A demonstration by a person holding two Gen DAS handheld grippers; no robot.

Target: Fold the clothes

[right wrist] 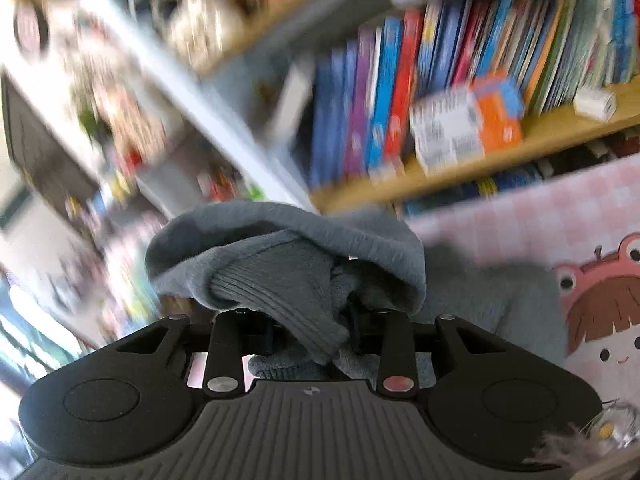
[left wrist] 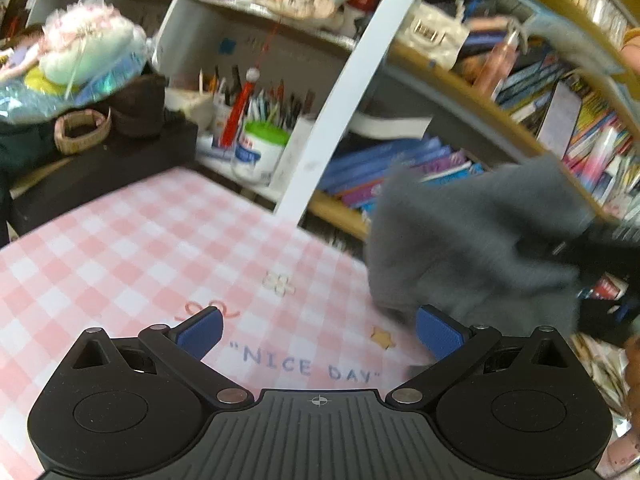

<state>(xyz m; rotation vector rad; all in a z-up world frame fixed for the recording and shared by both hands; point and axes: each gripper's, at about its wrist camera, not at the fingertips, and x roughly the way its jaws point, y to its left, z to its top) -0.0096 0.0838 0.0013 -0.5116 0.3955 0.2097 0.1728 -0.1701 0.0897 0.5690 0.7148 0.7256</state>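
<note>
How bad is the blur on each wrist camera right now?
Left wrist view: mild smear on the grey garment and shelves; tablecloth lettering readable. Right wrist view: heavy motion blur across the bookshelf; only the garment in the right tongs stays sharp.

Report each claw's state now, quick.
Left claw: open, holding nothing, above the pink checked tablecloth.
Right claw: closed on the grey garment.

Fingertips of the right gripper [right wrist: 308, 320] buried under grey fleece garment [right wrist: 288, 264], bookshelf [right wrist: 400, 92] ahead of it smeared by motion blur, same garment [left wrist: 472, 248] blurred right of the left gripper [left wrist: 320, 334], lower body cut by bottom edge.
</note>
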